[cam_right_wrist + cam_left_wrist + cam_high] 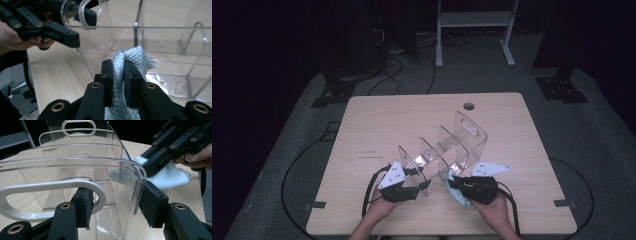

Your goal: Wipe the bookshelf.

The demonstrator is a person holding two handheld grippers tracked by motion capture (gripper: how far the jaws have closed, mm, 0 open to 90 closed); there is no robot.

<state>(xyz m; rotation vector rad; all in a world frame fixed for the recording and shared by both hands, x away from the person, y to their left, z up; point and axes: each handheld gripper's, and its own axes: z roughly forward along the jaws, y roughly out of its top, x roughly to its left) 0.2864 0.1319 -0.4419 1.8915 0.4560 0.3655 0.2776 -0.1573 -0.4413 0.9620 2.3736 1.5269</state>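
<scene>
High view puts your clear acrylic organizer (447, 150) mid-bench, its dividers hard to count through the glare. Your left gripper (414, 182) has its jaws partly closed on the near end wall, one pad inside and one outside, as the left gripper view shows. Your right gripper (455, 185) has its jaws nearly shut, pinching a pale blue cloth (130, 62) just beside the organizer's side wall; the cloth's lower part is hidden behind the jaws.

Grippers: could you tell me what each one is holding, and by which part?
The left gripper clamps the clear acrylic organizer by its near end wall. The right gripper pinches a bunched blue-grey cloth near its middle.
</scene>
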